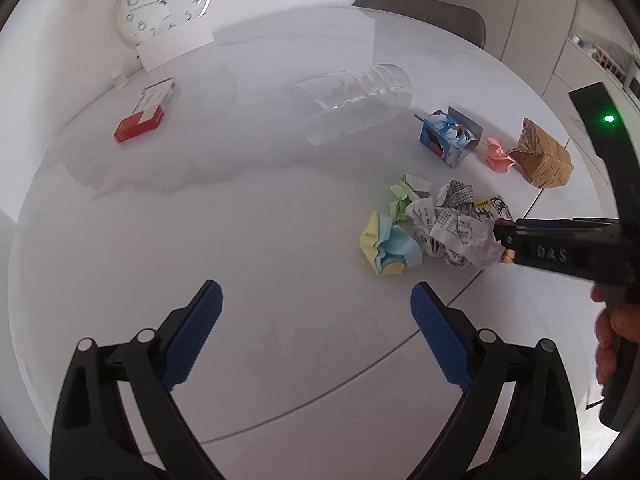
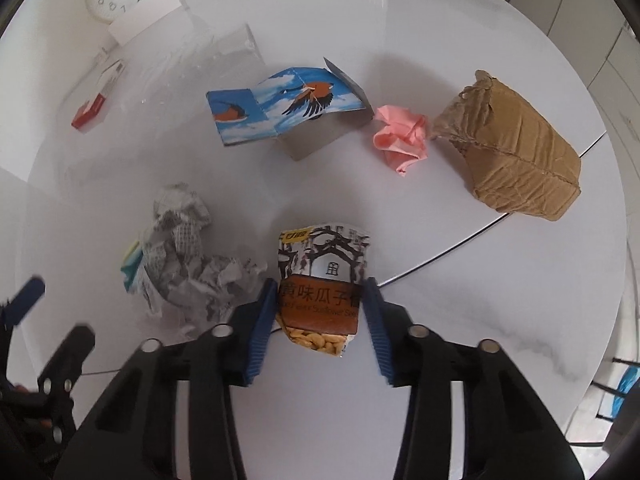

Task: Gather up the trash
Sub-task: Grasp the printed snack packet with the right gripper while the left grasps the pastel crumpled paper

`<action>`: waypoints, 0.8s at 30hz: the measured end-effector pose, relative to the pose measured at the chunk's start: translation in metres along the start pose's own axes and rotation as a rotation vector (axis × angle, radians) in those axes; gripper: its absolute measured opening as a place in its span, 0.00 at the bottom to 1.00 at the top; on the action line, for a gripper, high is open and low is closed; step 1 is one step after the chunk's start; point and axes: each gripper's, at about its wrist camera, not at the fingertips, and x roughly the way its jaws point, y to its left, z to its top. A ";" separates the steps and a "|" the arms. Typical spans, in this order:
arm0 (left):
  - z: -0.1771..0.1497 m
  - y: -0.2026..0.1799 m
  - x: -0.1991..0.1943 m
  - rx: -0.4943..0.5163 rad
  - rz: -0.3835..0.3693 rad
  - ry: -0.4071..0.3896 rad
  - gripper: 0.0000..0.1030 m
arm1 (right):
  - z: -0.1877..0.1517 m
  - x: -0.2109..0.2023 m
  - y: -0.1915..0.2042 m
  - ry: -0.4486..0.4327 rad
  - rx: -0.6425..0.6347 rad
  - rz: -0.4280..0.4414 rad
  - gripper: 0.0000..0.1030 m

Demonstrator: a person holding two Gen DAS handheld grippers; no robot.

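Observation:
My right gripper (image 2: 320, 284) points down at the white table (image 2: 460, 280), and its blue pads press both sides of a torn sunflower seed packet (image 2: 324, 272). In the left wrist view the same gripper (image 1: 504, 240) reaches in from the right beside the crumpled newspaper (image 1: 452, 228). My left gripper (image 1: 316, 288) hangs open over bare table, nothing between its fingers. Just beyond its right finger lie a yellow and blue paper ball (image 1: 390, 246) and a green paper ball (image 1: 404, 196). The newspaper (image 2: 180, 264) sits left of the packet.
A blue bird-print carton (image 2: 288, 104), a pink paper wad (image 2: 400, 138) and a crushed brown cardboard box (image 2: 512, 152) lie further back. A clear plastic bottle (image 1: 356, 88) and a red and white box (image 1: 146, 114) lie towards the wall clock (image 1: 164, 0).

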 end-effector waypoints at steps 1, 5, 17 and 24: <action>0.001 -0.001 0.002 0.005 -0.001 -0.001 0.85 | -0.001 0.000 0.000 0.000 -0.004 0.000 0.34; 0.006 -0.012 0.016 0.036 -0.023 -0.001 0.81 | -0.003 -0.005 -0.010 0.000 0.015 0.027 0.32; 0.021 -0.028 0.051 0.119 -0.134 0.006 0.46 | -0.016 -0.044 -0.042 -0.044 0.036 0.101 0.32; 0.022 -0.027 0.052 0.116 -0.152 0.018 0.37 | -0.023 -0.049 -0.058 -0.048 0.084 0.120 0.32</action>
